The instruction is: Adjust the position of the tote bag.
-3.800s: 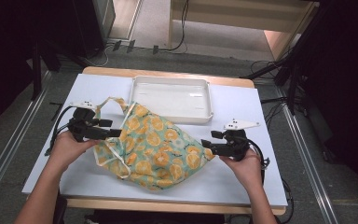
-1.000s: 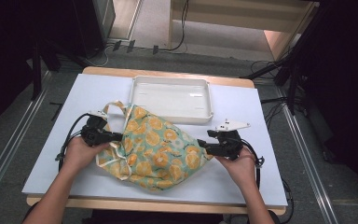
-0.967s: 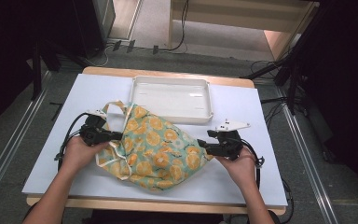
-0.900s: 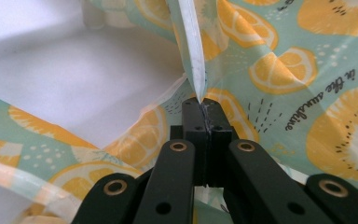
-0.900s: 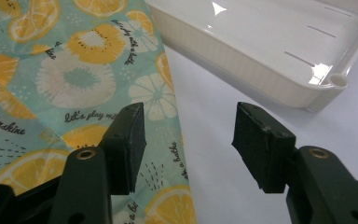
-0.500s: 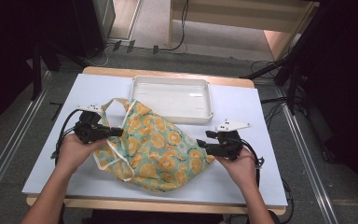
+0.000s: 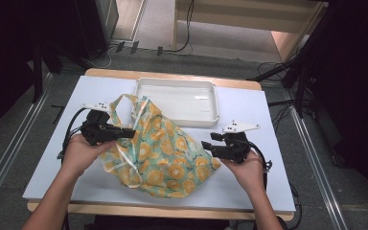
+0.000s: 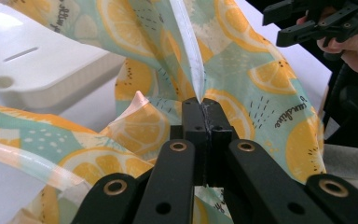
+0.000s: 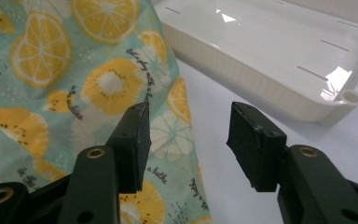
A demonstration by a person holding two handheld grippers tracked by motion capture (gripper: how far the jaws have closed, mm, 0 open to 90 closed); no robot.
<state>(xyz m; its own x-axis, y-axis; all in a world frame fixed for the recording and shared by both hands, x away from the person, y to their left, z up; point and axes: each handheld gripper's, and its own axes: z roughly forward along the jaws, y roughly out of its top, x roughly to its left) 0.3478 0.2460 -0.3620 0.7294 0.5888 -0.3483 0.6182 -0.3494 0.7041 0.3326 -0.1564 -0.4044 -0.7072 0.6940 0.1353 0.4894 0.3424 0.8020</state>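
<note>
A cloth bag (image 7: 163, 153) printed with orange and lemon slices on pale green lies crumpled on the white table. My left gripper (image 7: 130, 133) is shut on a fold of the bag's edge (image 8: 193, 70) and holds that side raised off the table. At the bag's right edge, my right gripper (image 7: 206, 146) is open. Its jaws have just been closing a little. In the right gripper view the bag's hem (image 9: 177, 130) lies under the gap between the pads (image 9: 142, 140), which do not press on it.
A shallow white plastic tray (image 7: 175, 84) stands behind the bag, near the table's far edge. Bare table top (image 7: 52, 143) stretches left of the bag and along the front. Cables trail from both grippers.
My left gripper has risen with the fabric in it, pulling the bag's left side up and spreading the cloth. The right hand has stayed about where it was.
</note>
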